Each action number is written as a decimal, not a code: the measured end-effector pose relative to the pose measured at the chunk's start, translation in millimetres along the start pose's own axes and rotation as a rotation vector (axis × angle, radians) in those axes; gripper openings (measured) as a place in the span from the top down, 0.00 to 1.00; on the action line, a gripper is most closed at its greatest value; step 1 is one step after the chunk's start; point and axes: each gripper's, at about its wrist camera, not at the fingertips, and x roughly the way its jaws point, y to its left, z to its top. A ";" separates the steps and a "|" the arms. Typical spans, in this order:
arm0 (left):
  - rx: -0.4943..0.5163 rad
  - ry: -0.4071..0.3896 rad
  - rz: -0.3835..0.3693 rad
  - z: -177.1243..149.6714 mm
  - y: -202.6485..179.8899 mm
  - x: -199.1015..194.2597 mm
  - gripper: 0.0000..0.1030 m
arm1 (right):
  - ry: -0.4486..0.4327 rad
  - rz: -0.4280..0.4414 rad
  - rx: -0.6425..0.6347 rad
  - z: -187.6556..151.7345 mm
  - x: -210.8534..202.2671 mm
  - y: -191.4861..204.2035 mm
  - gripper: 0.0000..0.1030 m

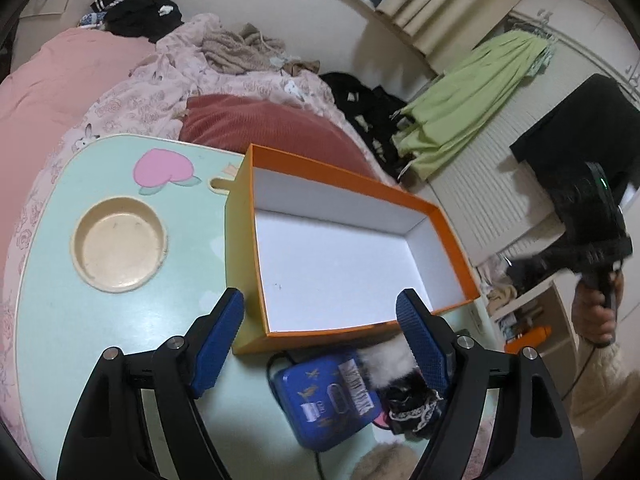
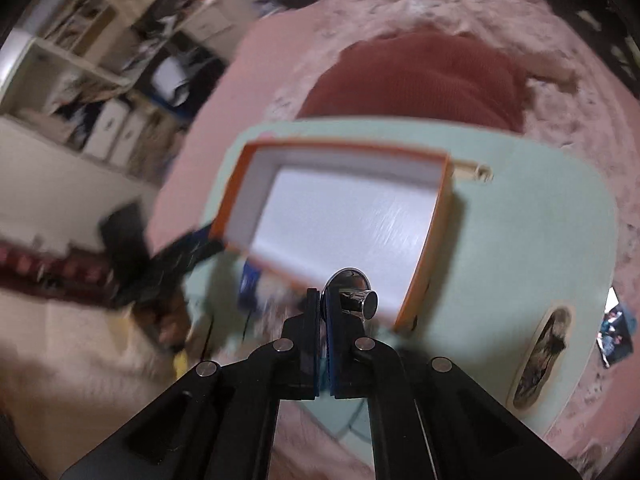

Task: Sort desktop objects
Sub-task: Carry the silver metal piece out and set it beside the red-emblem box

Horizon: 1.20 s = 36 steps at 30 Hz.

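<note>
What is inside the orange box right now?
Nothing visible: the orange box shows only its bare white floor. The near-right corner is hidden behind the left gripper's finger. The right gripper holds a shiny metal piece above it, not yet inside.

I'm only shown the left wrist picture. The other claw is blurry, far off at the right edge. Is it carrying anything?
Observer: Yes. In the right wrist view the right claw is shut on a small shiny metal piece with a round knob.
Visitor: Where is that compared with the orange box?
Observer: It shows in front of the orange box, at its near rim.
Visitor: Is there anything else on the table that I'm missing?
Observer: An oval dark-patterned item lies on the green table, right of the box. It's too blurred to identify.
</note>
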 end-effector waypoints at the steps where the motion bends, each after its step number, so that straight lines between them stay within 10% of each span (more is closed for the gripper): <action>1: -0.003 0.004 -0.002 0.6 -1.3 1.4 0.24 | 0.007 0.001 -0.015 -11.6 1.4 4.2 0.96; 11: -0.030 -0.036 0.104 -1.7 -31.3 22.3 0.24 | -0.010 0.028 -0.104 -21.1 58.3 -15.9 0.95; 13: -0.051 -0.054 0.133 -4.6 -34.8 25.3 0.24 | -0.073 0.060 -0.126 -24.7 57.0 -19.6 0.88; 15: -0.082 -0.088 0.163 -9.7 -38.0 27.6 0.24 | -0.132 0.053 -0.154 -28.8 53.5 -23.0 0.61; 20: -0.134 -0.143 0.218 -14.9 -42.0 35.3 0.24 | -0.166 0.109 -0.149 -36.5 48.4 -37.5 0.57; 29: -0.143 -0.150 0.184 -19.2 -31.3 44.6 0.24 | -0.341 0.016 0.033 -71.4 49.2 -32.7 0.55; 36: -0.040 -0.211 0.172 -25.8 -37.2 -1.2 0.24 | -0.518 -0.250 -0.052 -118.8 49.8 22.0 0.38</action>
